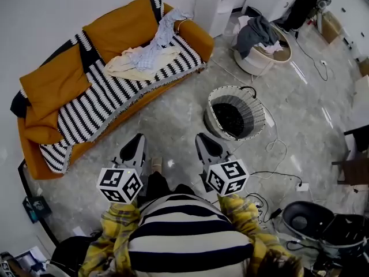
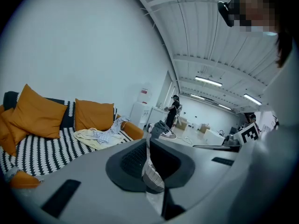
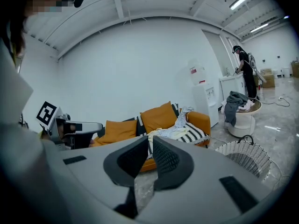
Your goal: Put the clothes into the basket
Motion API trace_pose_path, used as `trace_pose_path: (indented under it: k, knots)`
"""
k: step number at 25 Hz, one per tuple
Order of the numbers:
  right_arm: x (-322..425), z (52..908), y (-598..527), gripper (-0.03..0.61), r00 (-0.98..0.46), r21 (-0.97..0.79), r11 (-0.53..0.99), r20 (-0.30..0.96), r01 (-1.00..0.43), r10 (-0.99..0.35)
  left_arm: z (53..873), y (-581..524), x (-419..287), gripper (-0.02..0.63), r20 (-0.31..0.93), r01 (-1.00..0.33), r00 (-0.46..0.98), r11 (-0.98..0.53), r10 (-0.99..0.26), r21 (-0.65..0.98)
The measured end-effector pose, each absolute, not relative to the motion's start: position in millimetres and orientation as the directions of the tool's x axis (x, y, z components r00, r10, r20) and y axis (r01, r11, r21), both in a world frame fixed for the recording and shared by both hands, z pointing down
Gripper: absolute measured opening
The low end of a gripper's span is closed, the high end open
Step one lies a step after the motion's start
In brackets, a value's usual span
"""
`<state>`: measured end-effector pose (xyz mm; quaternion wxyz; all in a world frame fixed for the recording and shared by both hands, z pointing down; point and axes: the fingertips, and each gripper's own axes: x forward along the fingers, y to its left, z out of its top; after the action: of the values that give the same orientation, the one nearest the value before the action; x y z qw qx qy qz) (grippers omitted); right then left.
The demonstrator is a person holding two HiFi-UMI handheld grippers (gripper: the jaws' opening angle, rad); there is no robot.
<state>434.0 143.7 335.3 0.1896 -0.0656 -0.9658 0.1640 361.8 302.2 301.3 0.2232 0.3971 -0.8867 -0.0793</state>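
Observation:
A pile of pale clothes [image 1: 144,56] lies on the orange sofa [image 1: 63,79] with its black-and-white striped cover, at the upper left. The same clothes [image 2: 100,135] show in the left gripper view, and the clothes [image 3: 170,132] show past the right gripper's jaws. A white woven basket [image 1: 235,113] with a dark inside stands on the floor right of the sofa; the basket [image 3: 245,157] is at lower right in the right gripper view. My left gripper [image 1: 138,138] and right gripper [image 1: 202,137] hang side by side over the floor, short of the sofa. Both are shut and hold nothing.
A round white tub [image 1: 253,62] draped with grey clothing stands behind the basket. A person [image 1: 305,2] works at a counter at the far right. Cables [image 1: 277,149] trail over the floor by the basket. Dark equipment [image 1: 314,221] sits at lower right.

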Motion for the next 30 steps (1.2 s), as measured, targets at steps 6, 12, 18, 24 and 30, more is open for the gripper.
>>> trace_pose_path:
  k: [6,12,18,24,30]
  knots:
    - [368,338,153,0.029,-0.920,-0.334,0.941,0.351,0.049,0.172,307,309,296,0.035,0.346,-0.684,-0.551,0.649,-0.759,0.333]
    - [298,339,175,0.153,-0.913,-0.343,0.936,0.355,0.075,0.203,313,325,232,0.035,0.356,-0.684,-0.538,0.642,-0.764,0.346]
    - [246,343,191,0.154,-0.907,-0.331,0.942,0.376,0.060,0.190,322,341,185,0.035,0.373,-0.686,-0.513,0.630,-0.773,0.362]
    - [224,353,191,0.162,-0.890,-0.329,0.943,0.416,0.042,0.185,334,341,155,0.035,0.382,-0.683,-0.500,0.625,-0.777,0.378]
    - [198,364,168,0.169,-0.883,-0.334,0.942,0.432,0.035,0.186,344,323,134,0.035,0.396,-0.682,-0.499,0.631,-0.771,0.370]
